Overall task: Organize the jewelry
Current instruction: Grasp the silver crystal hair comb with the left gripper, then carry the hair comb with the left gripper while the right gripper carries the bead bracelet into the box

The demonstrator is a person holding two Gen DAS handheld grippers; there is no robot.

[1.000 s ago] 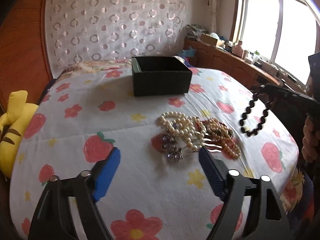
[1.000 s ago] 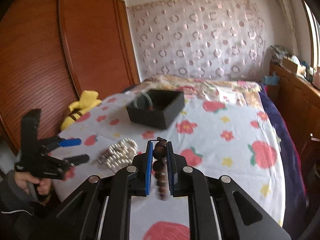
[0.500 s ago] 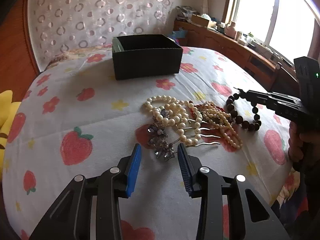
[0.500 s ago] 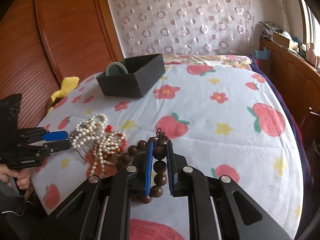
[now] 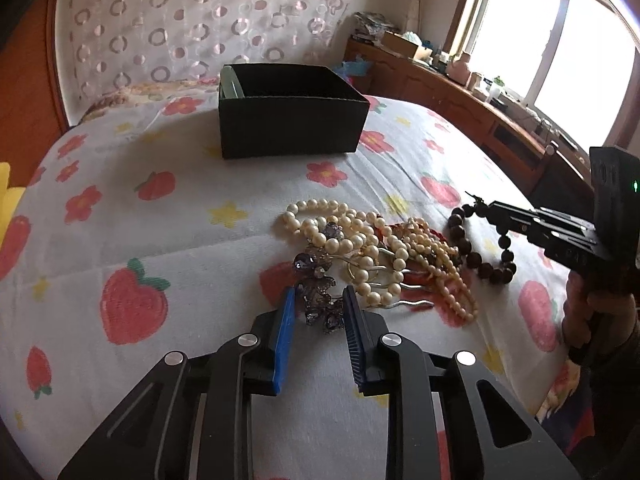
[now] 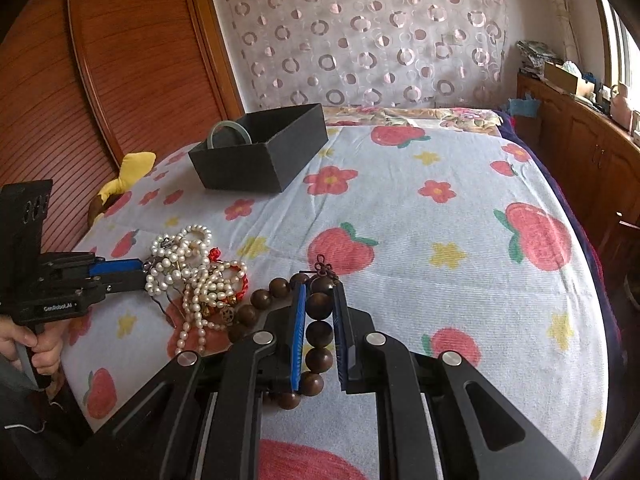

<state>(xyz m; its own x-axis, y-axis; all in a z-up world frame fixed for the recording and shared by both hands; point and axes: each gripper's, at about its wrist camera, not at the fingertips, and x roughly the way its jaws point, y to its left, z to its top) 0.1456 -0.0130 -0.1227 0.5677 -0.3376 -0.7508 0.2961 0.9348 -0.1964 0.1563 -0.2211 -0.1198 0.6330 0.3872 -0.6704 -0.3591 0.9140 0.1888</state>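
Observation:
My left gripper (image 5: 318,294) is low over the bed, and its jaws are closing around a purple crystal hairpiece (image 5: 316,280) that lies between the blue pads at the near edge of the jewelry pile. Pearl strands (image 5: 360,240) and a red cord are tangled in that pile (image 6: 188,272). My right gripper (image 6: 320,292) is shut on a dark wooden bead bracelet (image 6: 318,334), whose loop rests on the sheet right of the pile (image 5: 480,260). A black open box (image 5: 288,128) stands further back with a green bangle (image 6: 228,132) inside.
The bed has a white sheet (image 6: 440,240) printed with strawberries and flowers. A yellow plush toy (image 6: 128,168) lies at the left edge by the wooden headboard. A wooden sideboard (image 5: 460,96) with clutter runs under the window on the right.
My left gripper moved forward and down to the purple hairpiece and its jaws narrowed around it. My right gripper sank, bringing the bead bracelet from the air onto the sheet beside the pile.

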